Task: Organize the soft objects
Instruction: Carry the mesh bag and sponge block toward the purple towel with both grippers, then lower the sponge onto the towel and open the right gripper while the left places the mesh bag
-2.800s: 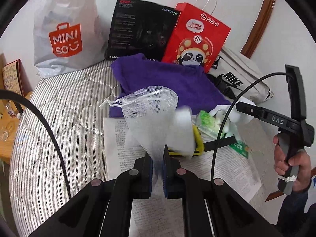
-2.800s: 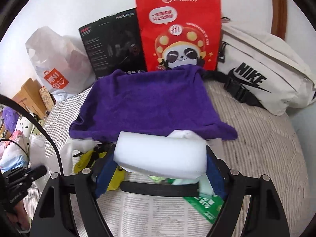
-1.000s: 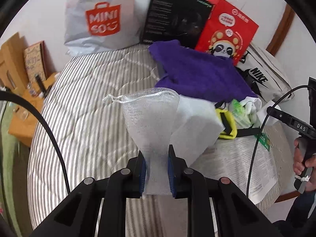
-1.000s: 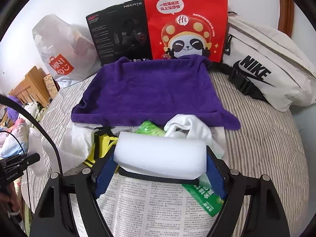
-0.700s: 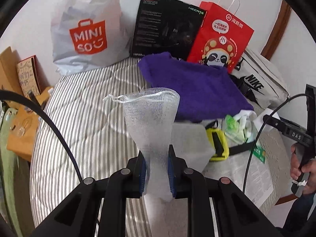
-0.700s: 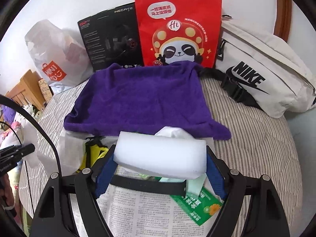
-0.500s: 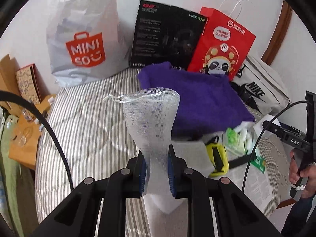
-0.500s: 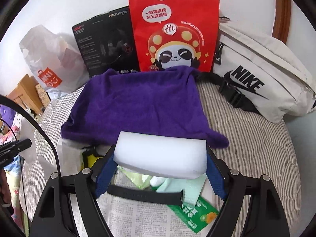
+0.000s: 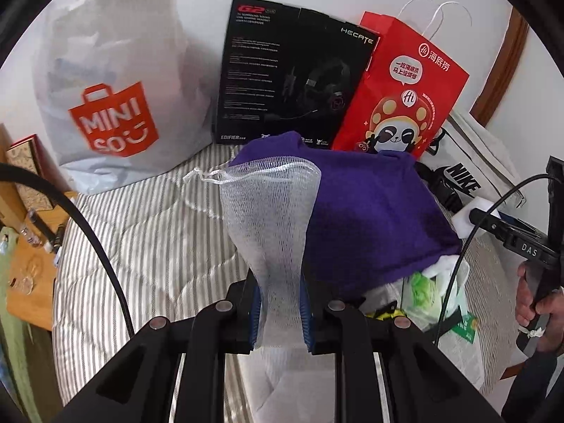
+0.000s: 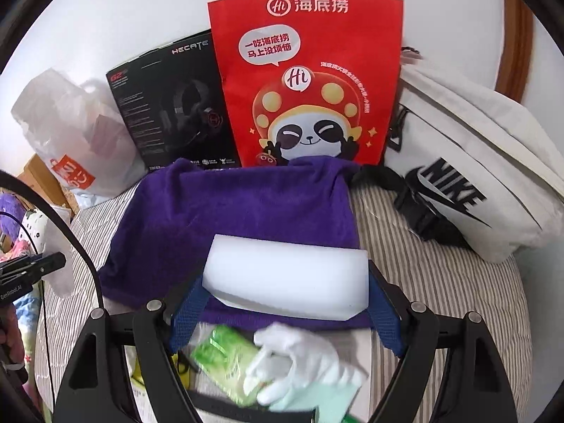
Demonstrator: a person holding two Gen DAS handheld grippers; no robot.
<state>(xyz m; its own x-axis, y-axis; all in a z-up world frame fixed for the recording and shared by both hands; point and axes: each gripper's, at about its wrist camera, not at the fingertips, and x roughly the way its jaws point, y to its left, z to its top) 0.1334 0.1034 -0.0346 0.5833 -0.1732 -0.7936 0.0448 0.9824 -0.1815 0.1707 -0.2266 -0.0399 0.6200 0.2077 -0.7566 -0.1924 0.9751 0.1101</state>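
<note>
My left gripper (image 9: 280, 312) is shut on a white mesh drawstring pouch (image 9: 271, 211), which stands up from the jaws with its open mouth on top. My right gripper (image 10: 287, 303) is shut on a white foam sponge block (image 10: 287, 276), held across its length between the blue pads. Both hang above a purple towel (image 10: 232, 211) spread on the striped bed. In the left wrist view the right gripper (image 9: 483, 218) shows at the right edge with the sponge (image 9: 470, 216) in it. A white glove (image 10: 299, 359) and a green packet (image 10: 225, 356) lie below the sponge.
Against the wall stand a Miniso plastic bag (image 9: 105, 105), a black headset box (image 9: 292, 74) and a red panda paper bag (image 10: 306, 81). A white Nike bag (image 10: 469, 176) lies at the right. A wooden bedside table (image 9: 28, 257) is left of the striped bedding (image 9: 158, 246).
Both grippers have moved forward toward the wall and slightly up, each keeping its hold. The newspaper and yellow item have slid out of view below; the bags and box loom larger.
</note>
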